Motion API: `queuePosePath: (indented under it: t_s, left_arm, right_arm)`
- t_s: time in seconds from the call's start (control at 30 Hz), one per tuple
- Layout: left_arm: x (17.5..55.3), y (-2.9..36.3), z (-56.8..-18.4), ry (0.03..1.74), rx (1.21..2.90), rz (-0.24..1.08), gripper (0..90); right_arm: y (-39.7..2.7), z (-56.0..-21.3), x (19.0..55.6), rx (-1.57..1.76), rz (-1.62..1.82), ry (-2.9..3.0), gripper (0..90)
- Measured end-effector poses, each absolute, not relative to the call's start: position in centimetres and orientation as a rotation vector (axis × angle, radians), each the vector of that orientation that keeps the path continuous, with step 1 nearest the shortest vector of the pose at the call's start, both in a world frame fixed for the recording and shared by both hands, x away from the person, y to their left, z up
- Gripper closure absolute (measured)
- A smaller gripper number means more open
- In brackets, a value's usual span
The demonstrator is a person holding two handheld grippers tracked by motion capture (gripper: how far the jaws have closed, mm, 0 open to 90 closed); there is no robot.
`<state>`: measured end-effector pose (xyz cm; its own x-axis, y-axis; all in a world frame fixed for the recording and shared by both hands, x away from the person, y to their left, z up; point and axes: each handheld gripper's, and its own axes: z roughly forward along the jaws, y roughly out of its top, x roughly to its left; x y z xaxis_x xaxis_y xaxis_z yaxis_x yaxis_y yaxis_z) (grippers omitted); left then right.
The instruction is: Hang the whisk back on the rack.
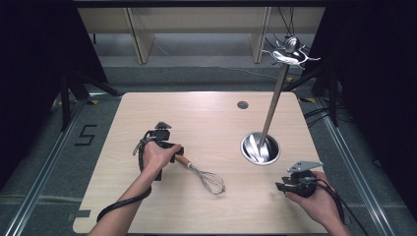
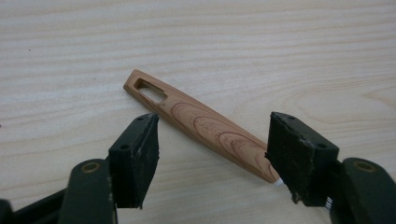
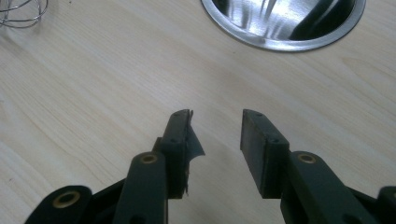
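Note:
A whisk lies flat on the wooden table [image 1: 206, 118], its wire head [image 1: 211, 182] pointing toward the front. Its wooden handle [image 2: 205, 126] has a slot at the far end. My left gripper [image 1: 177, 152] is open, and its jaws [image 2: 215, 123] stand wide on either side of the handle. The handle's near end passes behind the right-hand pad [image 2: 294, 154]. Near the front right of the table, my right gripper [image 1: 281, 187] is open with nothing between its jaws [image 3: 217, 114]. The whisk's wires [image 3: 18, 14] show far off in the right gripper view.
A round steel base [image 1: 259, 147] stands just beyond the right gripper, its rim [image 3: 280, 44] close ahead. A tilted metal pole [image 1: 273, 103] rises from it to a set of hooks [image 1: 290, 51]. A dark grommet [image 1: 242, 104] sits near the table's far edge.

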<state>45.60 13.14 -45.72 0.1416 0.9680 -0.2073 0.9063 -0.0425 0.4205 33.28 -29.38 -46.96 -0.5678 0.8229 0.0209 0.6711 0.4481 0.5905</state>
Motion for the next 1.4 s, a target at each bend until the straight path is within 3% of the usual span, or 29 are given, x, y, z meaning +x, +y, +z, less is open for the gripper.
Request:
queuePosePath:
  t_s: [0.4,0.7,0.77,0.8,0.9,0.97,1.07,1.2,1.33,1.4]
  left_arm:
    - [45.9,10.1,-47.5,1.852,2.043,0.147,29.8]
    - [46.0,9.5,-47.2,1.839,2.117,0.2,34.7]
    - [46.0,9.6,-47.0,1.812,2.165,0.216,39.2]
    - [46.0,9.6,-46.9,1.8,2.184,0.221,45.6]
    - [45.8,9.6,-46.6,1.749,2.248,0.238,50.4]
    - [45.8,9.7,-46.4,1.726,2.275,0.24,62.7]
    - [45.7,9.6,-46.2,1.691,2.34,0.26,66.9]
    - [45.7,9.7,-46.2,1.742,2.309,0.236,63.9]
    - [45.9,10.2,-46.6,1.833,2.224,0.216,48.5]
    - [46.0,10.5,-46.7,1.852,2.246,0.194,45.4]
  right_arm:
    - [-29.5,-46.9,33.3,1.33,0.794,2.458,62.4]
    - [-29.2,-46.9,33.2,1.32,0.788,2.469,61.9]
    - [-29.2,-46.9,33.2,1.318,0.787,2.471,61.9]
    - [-29.3,-46.9,33.2,1.319,0.781,2.477,61.9]
    - [-29.3,-46.9,33.2,1.313,0.779,2.479,61.9]
    - [-29.2,-46.9,33.2,1.318,0.781,2.479,62.4]
    - [-29.1,-47.0,33.2,1.303,0.795,2.467,62.7]
    - [-29.1,-47.2,33.2,1.267,0.795,2.465,62.4]
    - [-29.1,-47.0,33.2,1.308,0.797,2.47,61.1]
    - [-29.1,-47.1,33.2,1.311,0.801,2.471,60.9]
